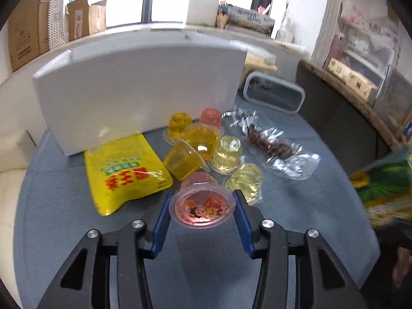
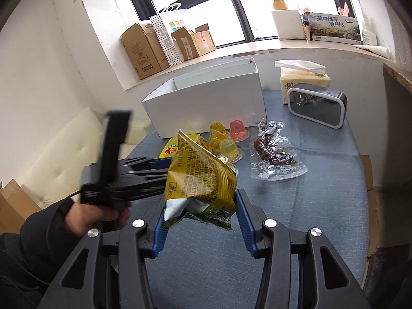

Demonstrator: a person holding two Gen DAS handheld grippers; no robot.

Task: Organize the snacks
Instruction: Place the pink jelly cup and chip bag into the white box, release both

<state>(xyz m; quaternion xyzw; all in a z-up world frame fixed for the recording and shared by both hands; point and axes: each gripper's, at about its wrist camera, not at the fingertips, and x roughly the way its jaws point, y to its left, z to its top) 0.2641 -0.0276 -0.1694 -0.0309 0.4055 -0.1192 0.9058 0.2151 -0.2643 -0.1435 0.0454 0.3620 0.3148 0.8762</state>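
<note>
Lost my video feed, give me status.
Left gripper fingers around pink jelly cup. Right gripper shut on snack bag. White box ahead, unobstructed.

White walls (image 2: 46,59); bright window (image 2: 195,13) above cluttered sill (image 2: 296,47); cream sofa (image 2: 64,159) beside blue-clothed desk (image 2: 322,206).

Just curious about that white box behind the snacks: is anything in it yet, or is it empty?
Cannot tell fully. The white box is open-topped, and the inner wall visible in the right wrist view looks bare, but its floor is hidden.

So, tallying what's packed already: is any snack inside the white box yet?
No: the white box shows only bare inner walls, with the jelly cups on the table outside it.
</note>
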